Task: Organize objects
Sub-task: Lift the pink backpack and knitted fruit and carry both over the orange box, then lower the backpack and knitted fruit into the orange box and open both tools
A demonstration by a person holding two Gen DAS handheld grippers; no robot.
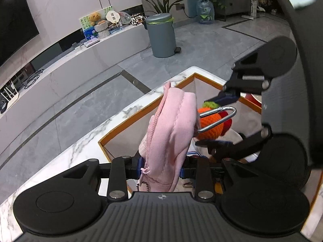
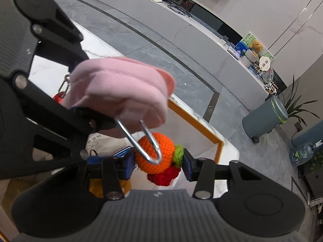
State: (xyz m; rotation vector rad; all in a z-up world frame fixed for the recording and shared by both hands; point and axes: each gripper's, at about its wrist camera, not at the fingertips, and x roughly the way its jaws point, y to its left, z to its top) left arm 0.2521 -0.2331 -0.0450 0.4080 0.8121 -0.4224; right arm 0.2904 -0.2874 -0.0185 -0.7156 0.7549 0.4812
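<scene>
Soft pink fabric pouch [image 1: 171, 133] clamped in left gripper [image 1: 162, 167], lower centre; right gripper [image 2: 159, 164] pinching orange crocheted ball [image 2: 154, 153]. Silver carabiner [image 2: 141, 141] linking both. Orange-rimmed box [image 1: 121, 129] contents mostly hidden.

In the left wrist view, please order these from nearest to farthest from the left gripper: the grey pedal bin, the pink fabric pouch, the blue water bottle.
1. Pink fabric pouch: clamped in the left gripper.
2. Grey pedal bin: on the floor, beyond the table.
3. Blue water bottle: farther back, right of the bin.
</scene>
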